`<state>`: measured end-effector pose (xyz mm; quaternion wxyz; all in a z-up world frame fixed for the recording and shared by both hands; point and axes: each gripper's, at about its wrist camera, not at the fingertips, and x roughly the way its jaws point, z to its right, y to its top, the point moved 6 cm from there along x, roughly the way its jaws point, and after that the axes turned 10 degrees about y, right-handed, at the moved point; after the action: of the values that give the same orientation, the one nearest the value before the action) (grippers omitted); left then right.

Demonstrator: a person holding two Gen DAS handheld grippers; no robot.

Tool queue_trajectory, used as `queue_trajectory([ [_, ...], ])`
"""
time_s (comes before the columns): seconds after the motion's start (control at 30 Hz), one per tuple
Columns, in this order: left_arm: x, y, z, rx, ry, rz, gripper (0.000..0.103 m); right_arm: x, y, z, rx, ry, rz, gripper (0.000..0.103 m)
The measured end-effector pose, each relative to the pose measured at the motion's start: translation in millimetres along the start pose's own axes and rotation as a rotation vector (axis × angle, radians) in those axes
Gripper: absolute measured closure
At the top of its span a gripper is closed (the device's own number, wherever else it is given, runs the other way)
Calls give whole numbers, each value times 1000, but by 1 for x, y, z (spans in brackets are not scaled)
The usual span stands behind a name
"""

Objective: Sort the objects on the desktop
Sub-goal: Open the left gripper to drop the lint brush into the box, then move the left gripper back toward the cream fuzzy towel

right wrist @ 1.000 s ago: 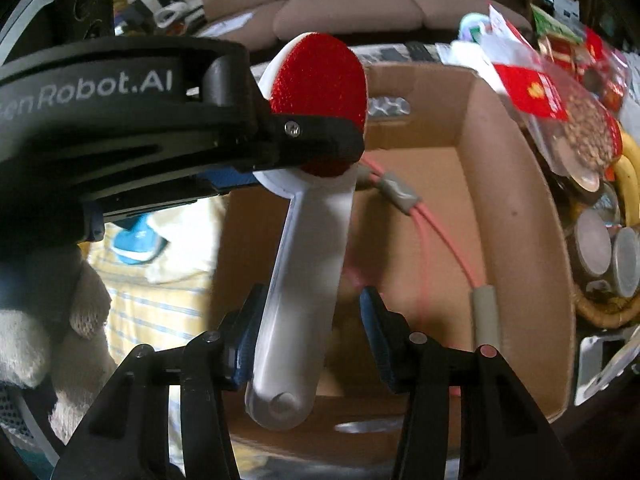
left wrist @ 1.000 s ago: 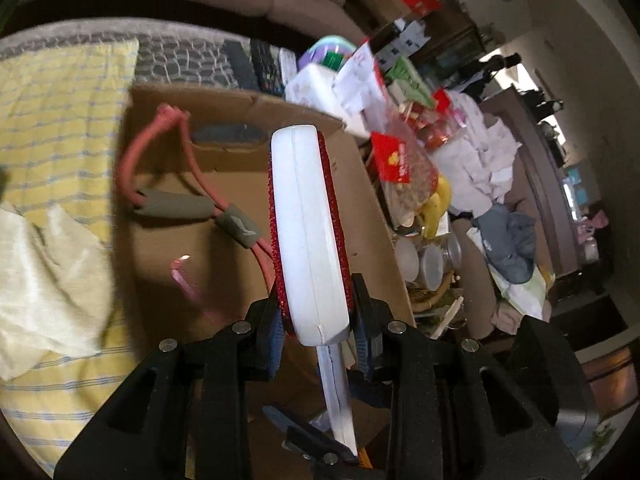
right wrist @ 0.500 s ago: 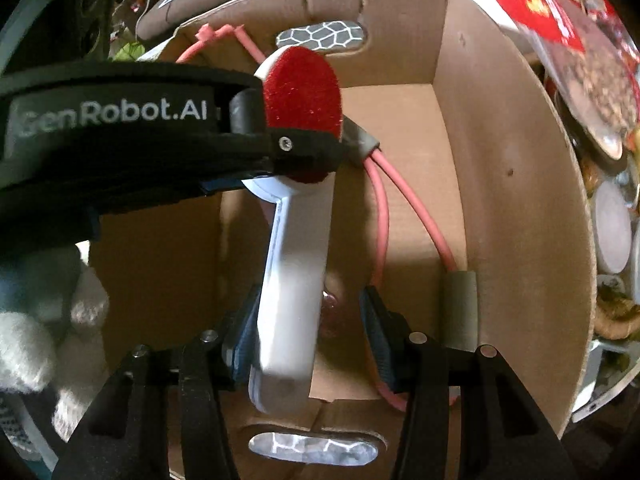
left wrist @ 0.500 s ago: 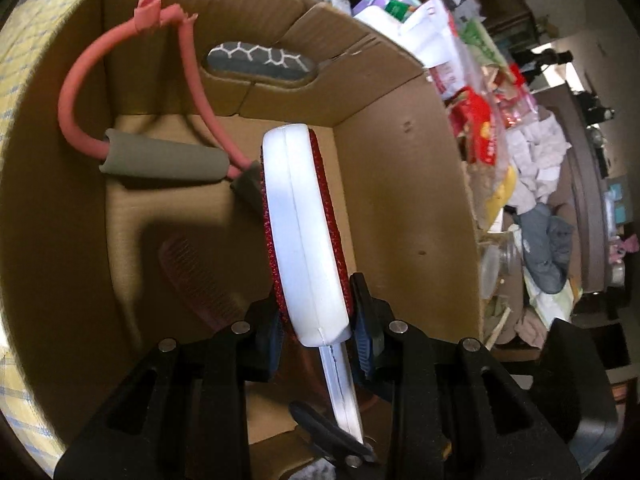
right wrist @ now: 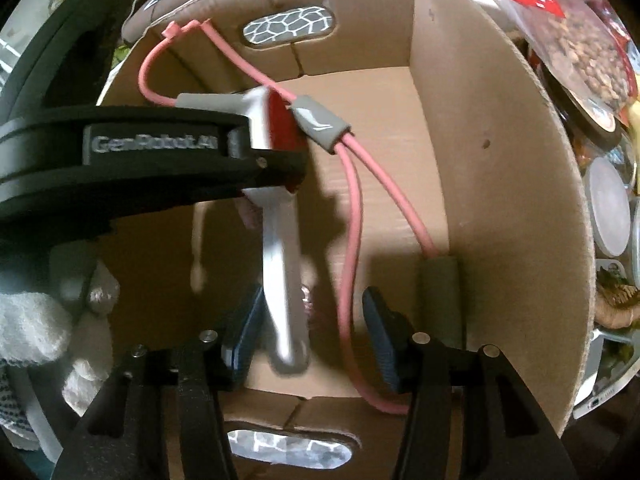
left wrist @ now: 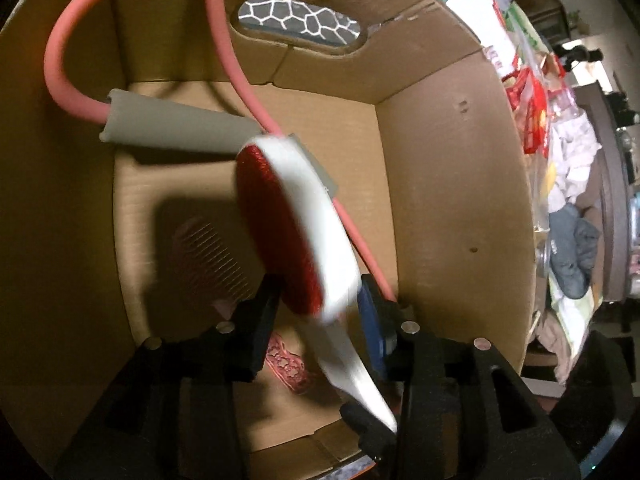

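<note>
My left gripper [left wrist: 320, 304] fingers are opening, and the lint brush [left wrist: 296, 224] tilts loose between them, blurred, over the cardboard box [left wrist: 452, 184]. My right gripper [right wrist: 312, 328] is spread, one pad beside the brush handle without clamping it. I judge this drop nearly done. In the box I count one pink resistance band [right wrist: 352, 208], one pink comb [left wrist: 208, 256] and this one brush. Clutter outside remains unsorted.

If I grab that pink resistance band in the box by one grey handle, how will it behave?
The resistance band would probably trail limp: its thin tubing loops and drapes over the cardboard box wall. It likely weighs little. Its loops may snag the lint brush lying across it.
</note>
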<state>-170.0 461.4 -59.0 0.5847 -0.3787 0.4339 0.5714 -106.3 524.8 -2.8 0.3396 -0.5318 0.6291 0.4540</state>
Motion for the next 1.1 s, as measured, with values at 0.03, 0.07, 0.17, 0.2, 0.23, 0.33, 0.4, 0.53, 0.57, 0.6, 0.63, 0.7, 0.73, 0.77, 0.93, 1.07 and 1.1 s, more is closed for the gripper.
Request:
queue_trajectory([
  [0.03,-2,0,0,5,2,3,63,1,0,2,3,0,0,51],
  [0.07,-4,0,0,10,4,7,63,0,-1,3,7,-2,-1,51],
  [0.17,-13,0,2,23,1,20,63,-2,-2,6,15,-5,3,51],
  [0.2,-18,0,3,26,-1,25,63,-3,-2,6,17,-6,7,51],
  [0.23,-22,0,3,26,-5,30,63,-3,-2,7,19,-6,8,51],
  [0.33,-37,2,1,29,-7,45,56,-6,-3,7,23,-11,12,51],
  [0.4,-47,1,-2,36,-8,58,53,-8,-4,6,26,-17,18,51],
  [0.53,-68,-9,2,82,-7,81,46,-14,-3,-3,36,-23,47,45],
  [0.57,-75,-13,5,97,-9,92,43,-15,-2,-5,40,-23,54,43],
  [0.6,-81,-15,7,107,-11,100,40,-14,1,-5,45,-22,60,39],
  [0.63,-87,-18,6,113,-13,109,32,-17,0,-7,44,-21,66,37],
  [0.7,-100,-24,9,126,-26,126,23,-19,0,-8,53,-21,87,30],
  [0.73,-106,-27,8,133,-29,134,17,-23,0,-10,58,-21,99,24],
  [0.77,-112,-29,8,137,-31,141,10,-24,0,-11,58,-20,106,22],
  [0.93,-136,-46,-7,145,-31,161,0,-40,-5,-27,60,-37,154,15],
  [1.07,-152,-59,-23,148,-18,178,0,-46,-10,-39,44,-88,184,15],
  [1.1,-156,-63,-29,147,-14,182,0,-47,-12,-43,44,-90,190,15],
])
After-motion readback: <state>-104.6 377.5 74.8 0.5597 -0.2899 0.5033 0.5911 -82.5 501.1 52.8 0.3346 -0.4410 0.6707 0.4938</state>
